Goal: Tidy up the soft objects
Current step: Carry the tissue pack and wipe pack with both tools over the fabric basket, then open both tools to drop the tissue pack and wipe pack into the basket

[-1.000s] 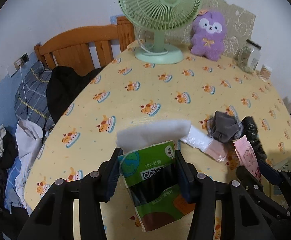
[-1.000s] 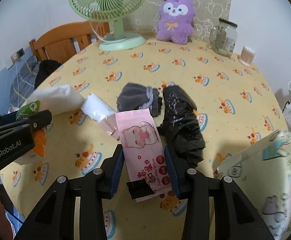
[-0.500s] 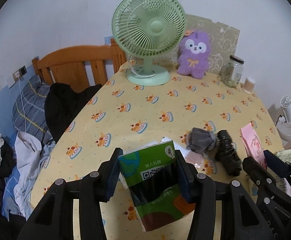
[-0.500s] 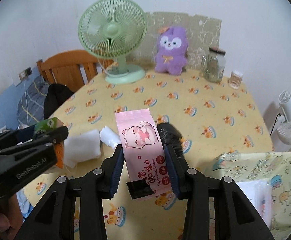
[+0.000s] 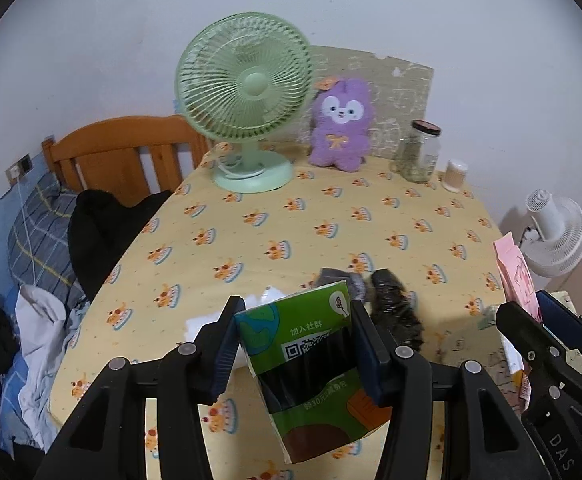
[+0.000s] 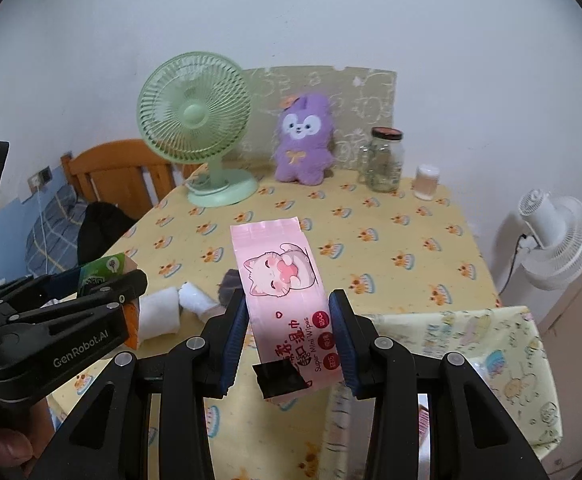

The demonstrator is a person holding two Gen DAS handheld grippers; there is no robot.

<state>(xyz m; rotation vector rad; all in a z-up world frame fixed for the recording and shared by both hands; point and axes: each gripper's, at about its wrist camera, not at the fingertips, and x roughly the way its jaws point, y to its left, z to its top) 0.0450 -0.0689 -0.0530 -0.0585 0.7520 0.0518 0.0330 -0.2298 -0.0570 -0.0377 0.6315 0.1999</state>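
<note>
Two fans, a green desk fan (image 5: 247,96) and a white fan (image 6: 555,236), stand beyond two raised grippers. The left gripper (image 5: 295,354) clamps one green tissue pack (image 5: 311,368), the right gripper (image 6: 287,340) one pink wipes pack (image 6: 287,300), both packs pointing lengthwise ahead, higher above the tablecloth (image 5: 371,216) than a second ago.

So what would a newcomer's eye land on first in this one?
Each gripper is shut on a packet held above the table: the left gripper on a green tissue pack, the right gripper on a pink wipes pack. At the table's far edge, a green fan stands beside a purple plush toy.
</note>
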